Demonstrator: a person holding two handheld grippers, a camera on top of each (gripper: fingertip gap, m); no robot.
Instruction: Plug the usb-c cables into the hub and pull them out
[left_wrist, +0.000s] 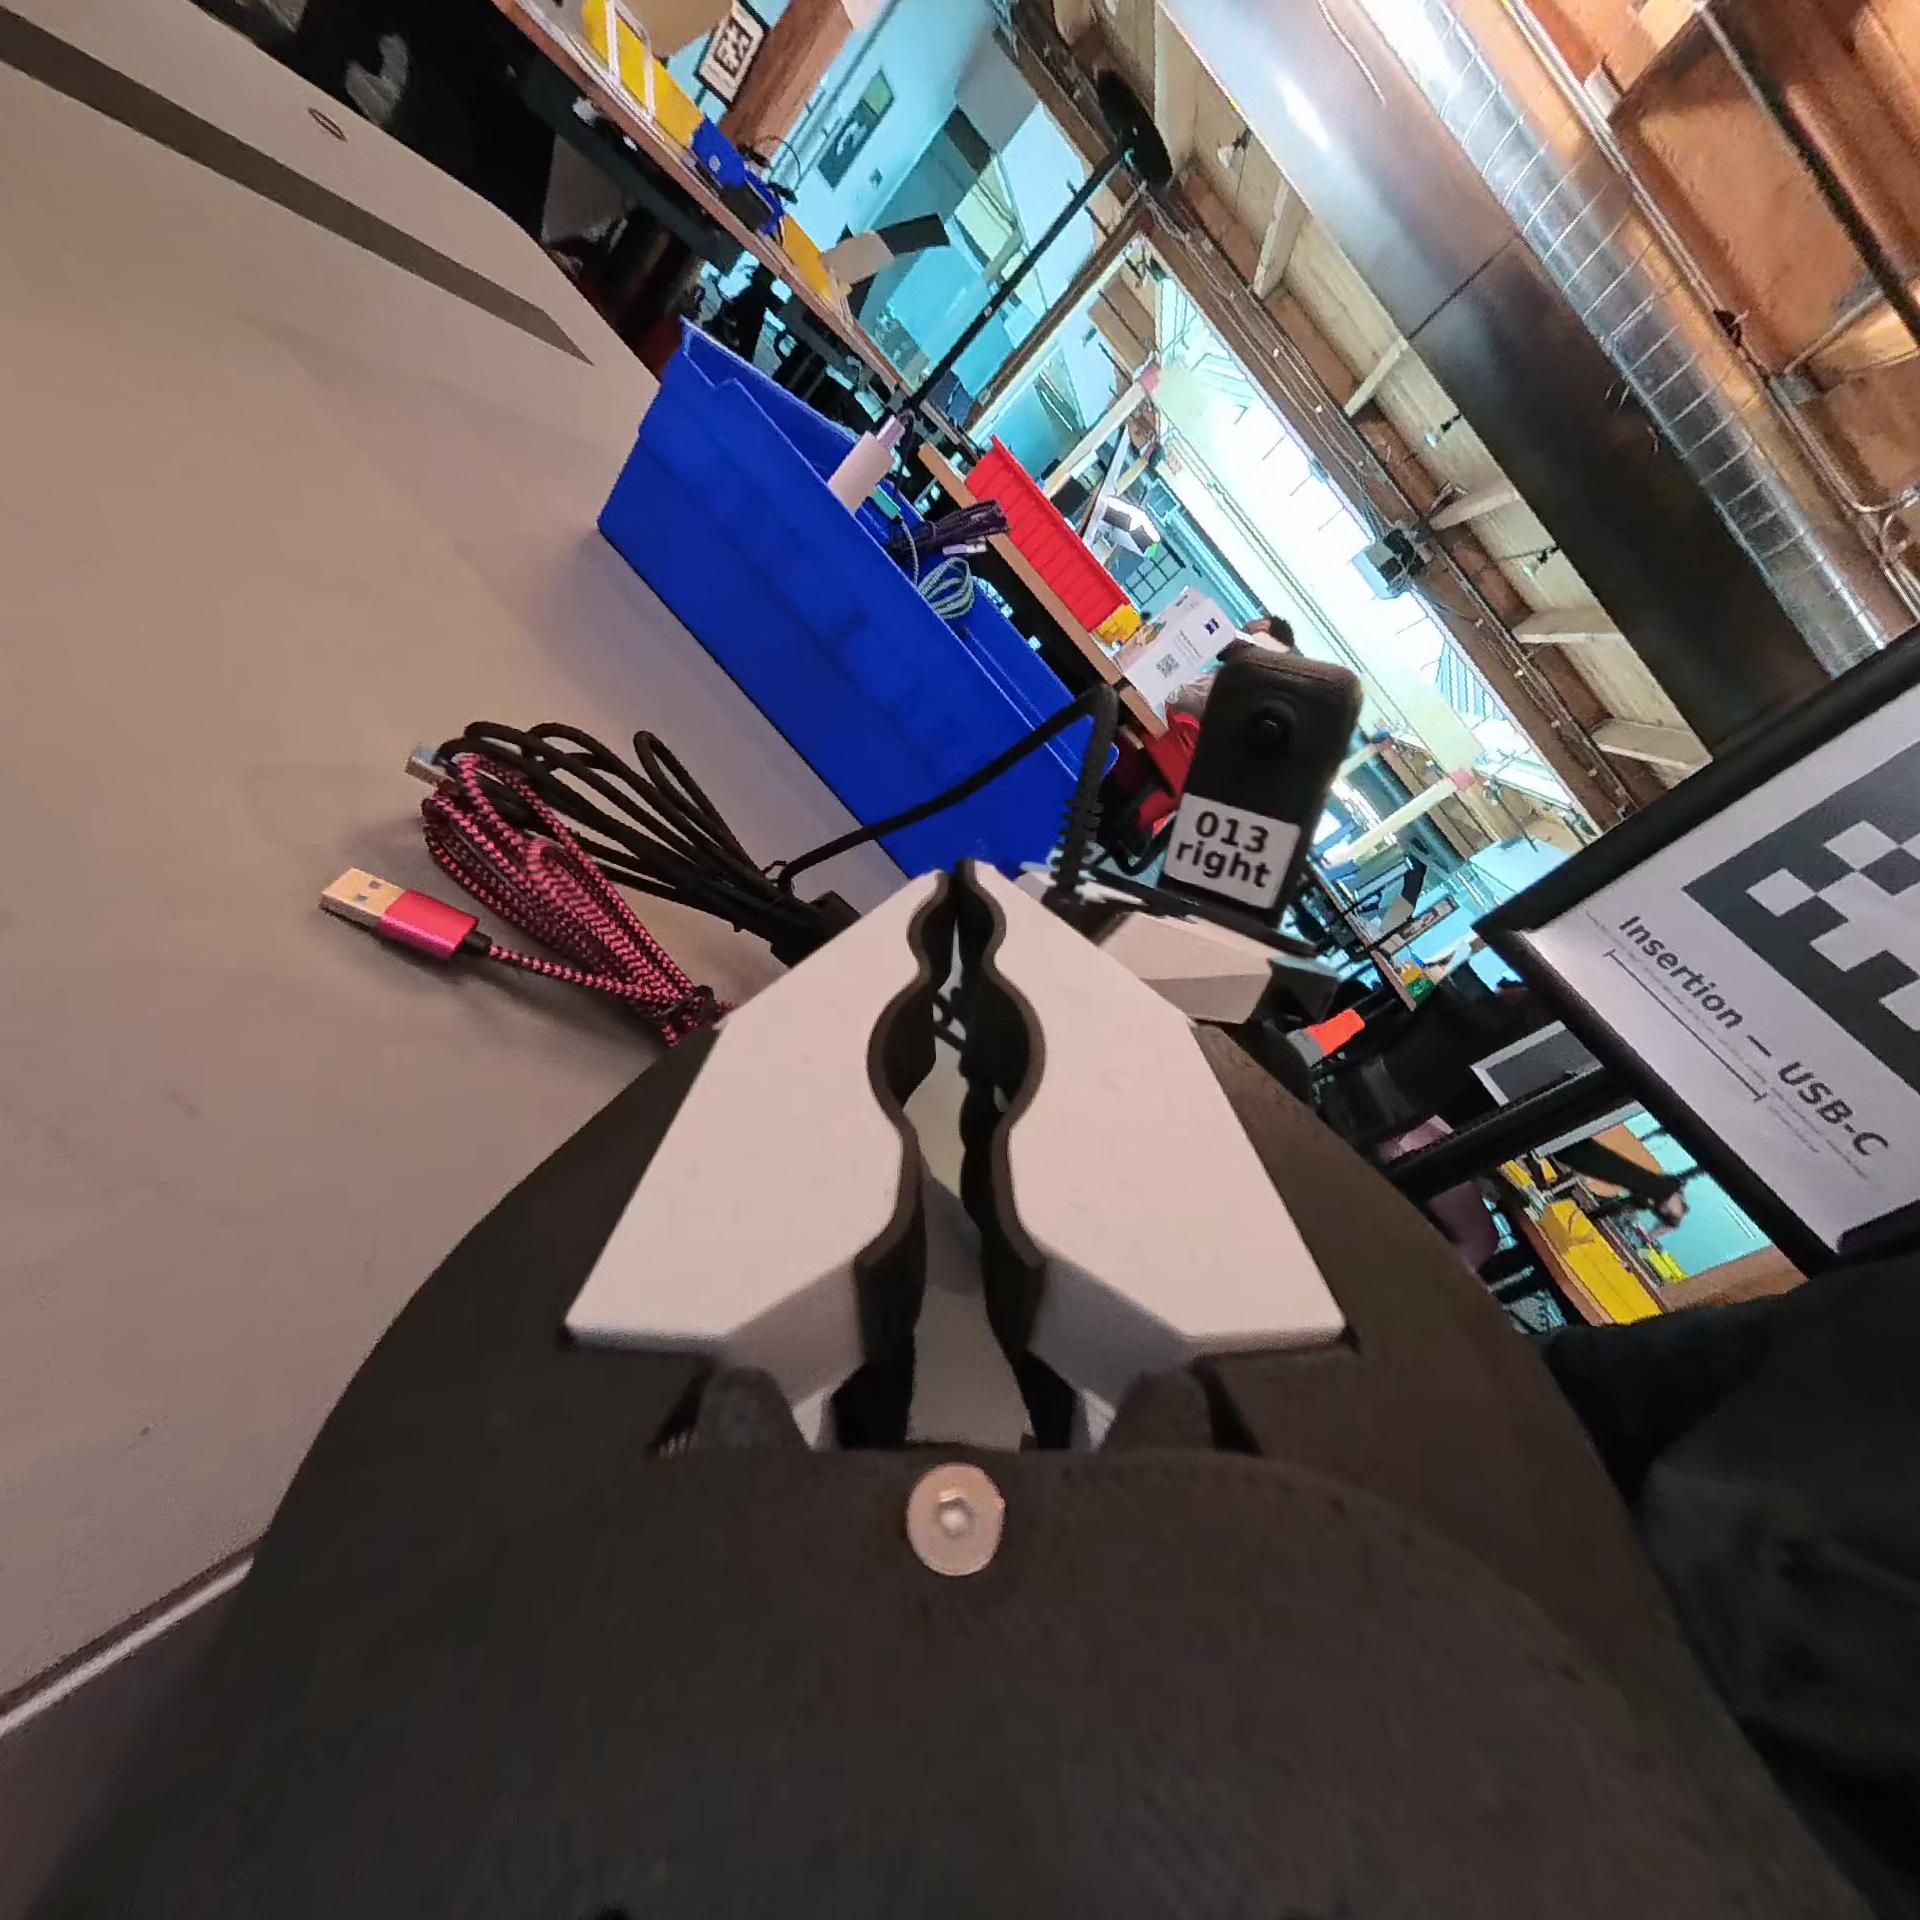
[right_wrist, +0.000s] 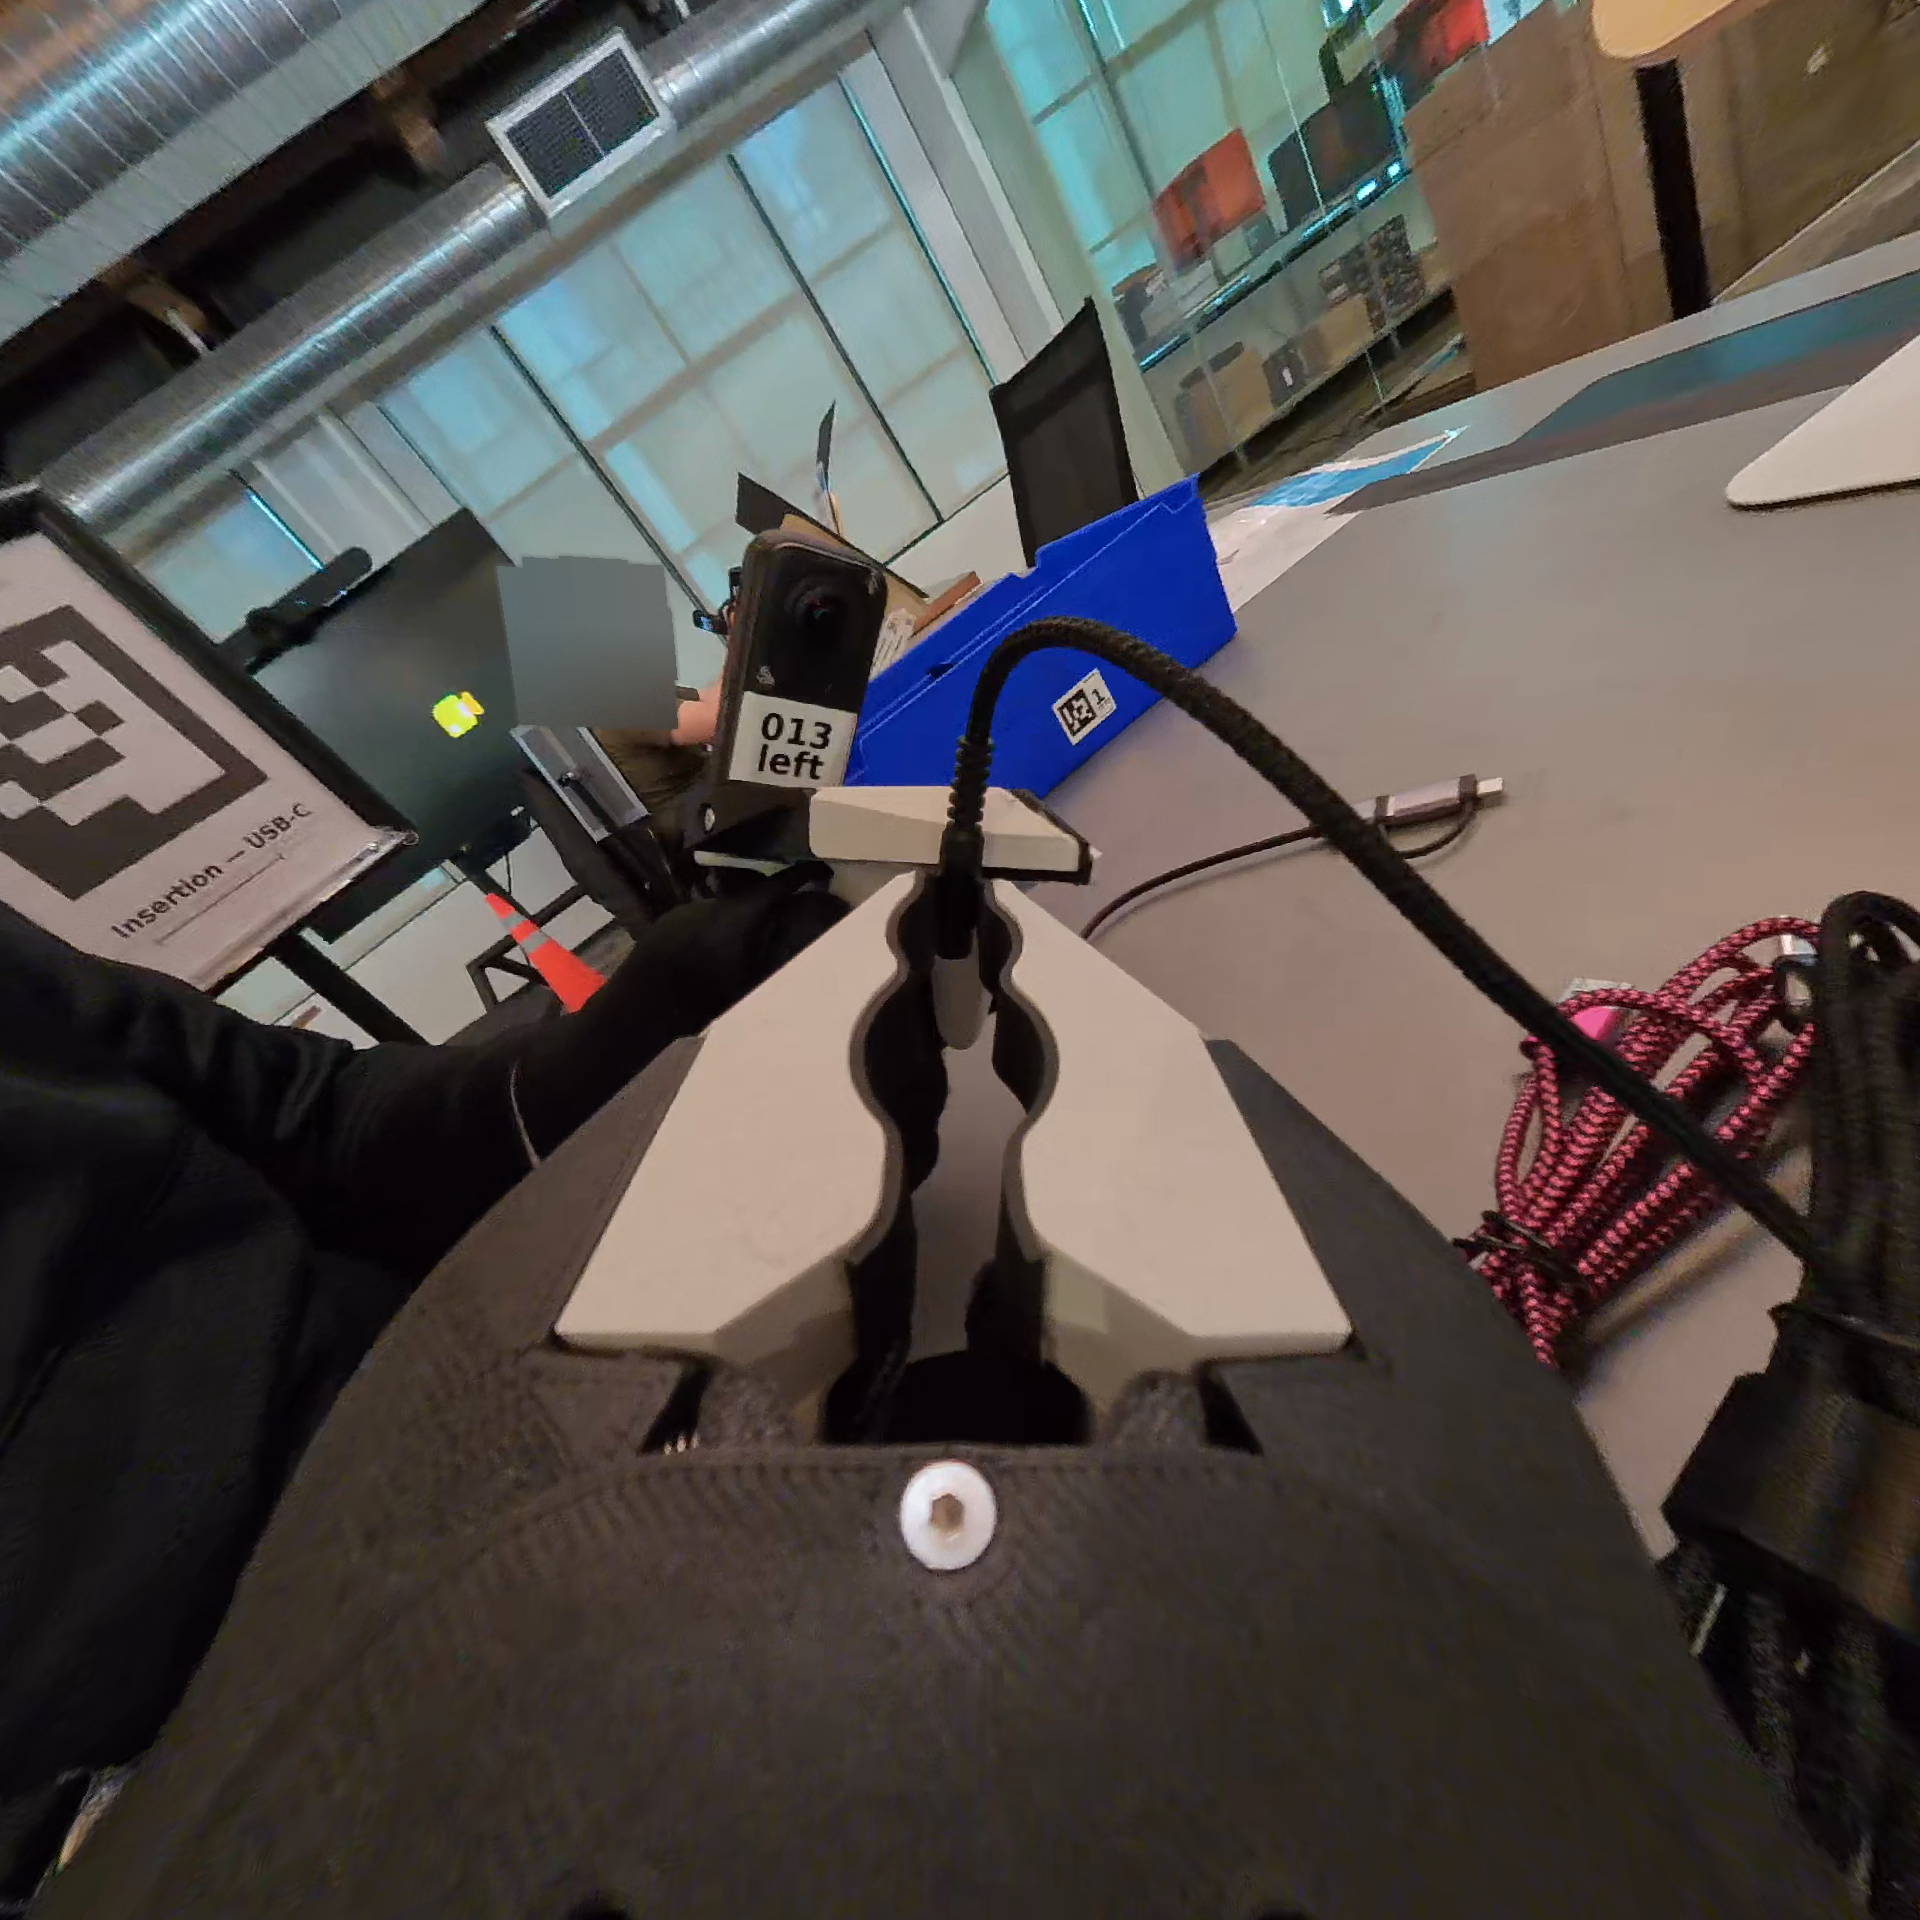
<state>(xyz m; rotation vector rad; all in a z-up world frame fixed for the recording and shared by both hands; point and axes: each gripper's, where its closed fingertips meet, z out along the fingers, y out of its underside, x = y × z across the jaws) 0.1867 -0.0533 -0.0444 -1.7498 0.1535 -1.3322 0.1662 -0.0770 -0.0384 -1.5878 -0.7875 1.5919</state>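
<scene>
My right gripper (right_wrist: 954, 904) is shut on the plug (right_wrist: 951, 925) of a black braided USB-C cable (right_wrist: 1247, 748), whose silver end hangs between the fingers. The cable arcs up and away to the right. My left gripper (left_wrist: 956, 888) is shut, with a flat grey slab (left_wrist: 961, 1247), apparently the hub, held edge-on between its fingers. The two grippers meet tip to tip: the left one's fingers (right_wrist: 914, 826) lie just behind the plug, and the right one's fingers (left_wrist: 1195, 961) show just right of my left tips. The black cable (left_wrist: 935, 805) loops in over them.
A pink braided cable (left_wrist: 540, 883) and a black cable bundle (left_wrist: 623, 800) lie on the grey table, also in the right wrist view (right_wrist: 1621, 1122). A blue bin (left_wrist: 790, 582) stands behind. A grey adapter plug (right_wrist: 1434, 800) on a thin cable lies beyond. A marker sign board (right_wrist: 156, 748) and a black sleeve (right_wrist: 312, 1122) are left. My two grippers' fingertips are within a few centimetres of each other.
</scene>
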